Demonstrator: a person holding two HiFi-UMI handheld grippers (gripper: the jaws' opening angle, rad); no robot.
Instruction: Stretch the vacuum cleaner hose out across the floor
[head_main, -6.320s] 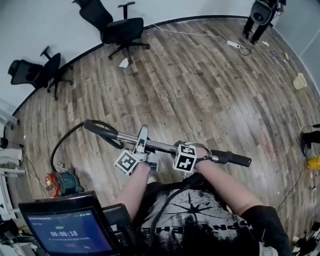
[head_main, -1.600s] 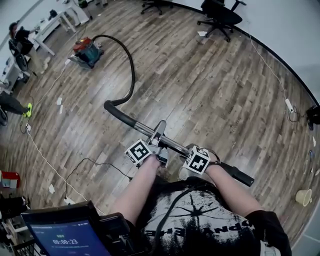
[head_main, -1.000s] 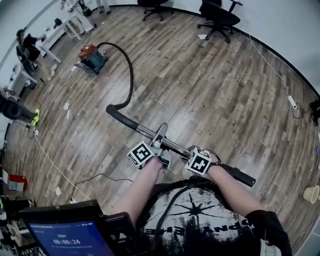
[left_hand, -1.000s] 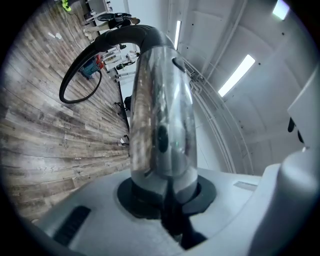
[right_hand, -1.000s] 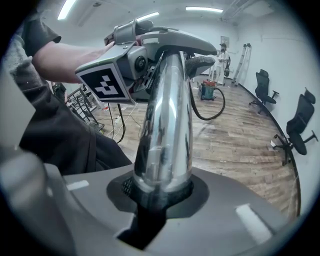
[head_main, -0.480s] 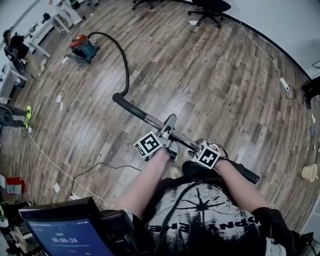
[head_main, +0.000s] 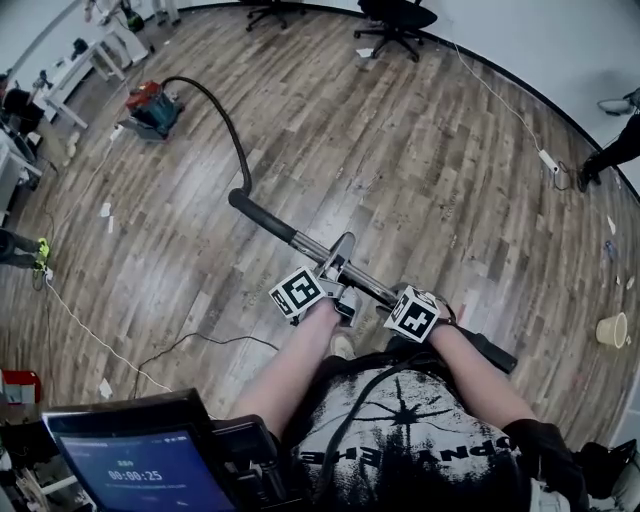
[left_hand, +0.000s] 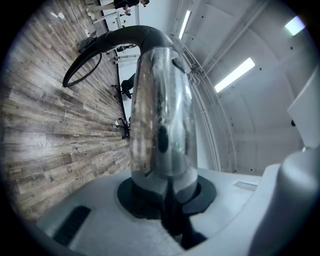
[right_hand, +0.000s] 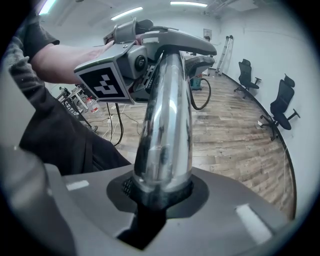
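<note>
I hold a chrome vacuum wand (head_main: 322, 255) level in front of the person's body. My left gripper (head_main: 335, 292) is shut on the wand (left_hand: 162, 115) near its middle. My right gripper (head_main: 395, 310) is shut on the same wand (right_hand: 165, 135) closer to the black end piece (head_main: 487, 353). From the wand's black grip (head_main: 262, 214) the black hose (head_main: 228, 125) curves away across the wooden floor to the red and teal vacuum cleaner (head_main: 147, 106) at the upper left. The hose (left_hand: 82, 67) shows as a loop in the left gripper view.
Black office chairs (head_main: 396, 18) stand by the curved far wall. A thin cable (head_main: 190, 343) snakes over the floor at the left. A white power strip (head_main: 548, 160) and a cup (head_main: 610, 330) lie at the right. Desks (head_main: 85, 62) stand beyond the vacuum. A screen (head_main: 140, 470) sits at the bottom left.
The person has walked backwards with the wand, so the vacuum cleaner lies farther off and the hose runs longer and straighter. Both grippers keep their hold.
</note>
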